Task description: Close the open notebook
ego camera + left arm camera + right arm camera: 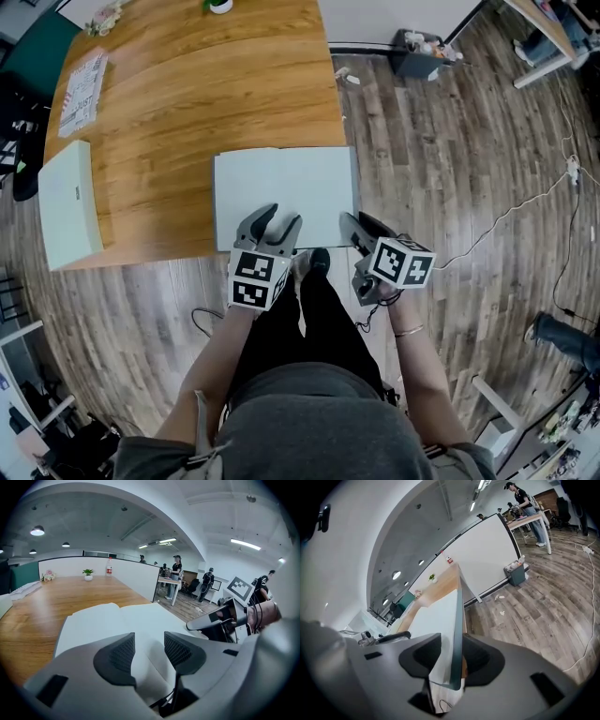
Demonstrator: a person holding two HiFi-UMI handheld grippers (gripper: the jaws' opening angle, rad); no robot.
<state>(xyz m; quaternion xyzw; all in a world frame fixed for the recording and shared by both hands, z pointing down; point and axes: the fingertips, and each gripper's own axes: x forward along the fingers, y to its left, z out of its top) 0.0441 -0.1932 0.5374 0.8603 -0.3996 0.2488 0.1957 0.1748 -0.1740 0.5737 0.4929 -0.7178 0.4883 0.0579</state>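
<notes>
An open notebook [281, 187] with blank white pages lies flat at the wooden table's [187, 94] near right corner. My left gripper [284, 216] hovers open over its near left page [126, 620], with nothing between the jaws. My right gripper [354, 220] is at the notebook's near right corner. In the right gripper view the dark-covered right edge of the notebook [457, 620] stands between the jaws of this gripper [452, 656], with a sliver of wood showing beside the cover. The pads are not seen to press on it.
A white closed book or box [67, 202] lies at the table's left edge and a printed sheet [82, 89] farther back. A small potted plant [218, 6] stands at the far edge. A bin [417, 52] and a cable [506, 211] are on the floor to the right.
</notes>
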